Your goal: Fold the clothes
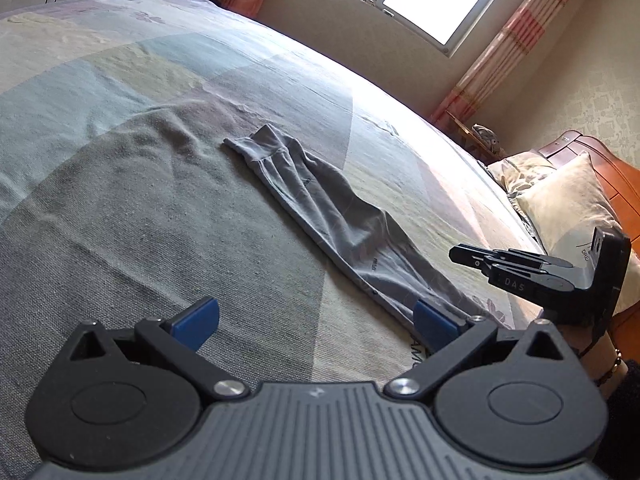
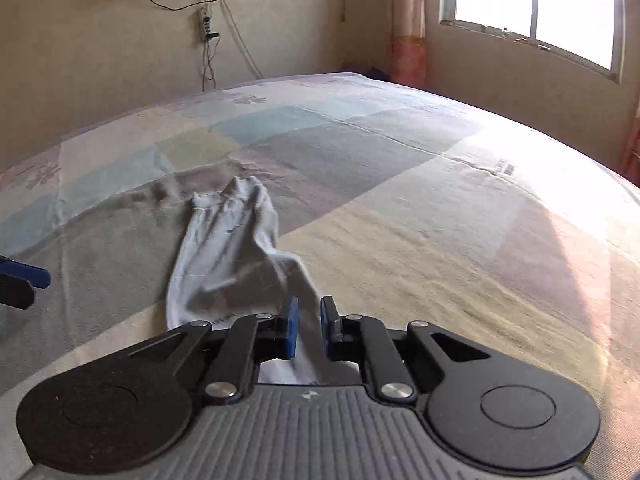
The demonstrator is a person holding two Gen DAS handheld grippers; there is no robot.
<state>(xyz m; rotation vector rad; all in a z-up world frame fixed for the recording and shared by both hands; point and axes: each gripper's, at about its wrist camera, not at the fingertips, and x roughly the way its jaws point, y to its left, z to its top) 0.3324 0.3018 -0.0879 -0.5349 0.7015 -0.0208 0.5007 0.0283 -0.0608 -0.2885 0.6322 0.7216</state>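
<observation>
A grey garment (image 1: 332,216) lies folded into a long narrow strip on the bed, running away from me; it also shows in the right wrist view (image 2: 236,252). My left gripper (image 1: 316,322) is open just above the bed, its right pad (image 1: 434,320) at the strip's near end. My right gripper (image 2: 306,330) is over the near end of the garment with its blue pads a narrow gap apart; cloth shows below them, and I cannot tell if any is pinched. It appears from the side in the left wrist view (image 1: 468,256).
The bed has a patchwork cover (image 1: 140,208) of grey, blue and beige. Pillows (image 1: 568,204) and a wooden headboard (image 1: 616,176) are at the right. A window (image 2: 532,12), curtains and a wall with cables (image 2: 208,32) lie beyond the bed.
</observation>
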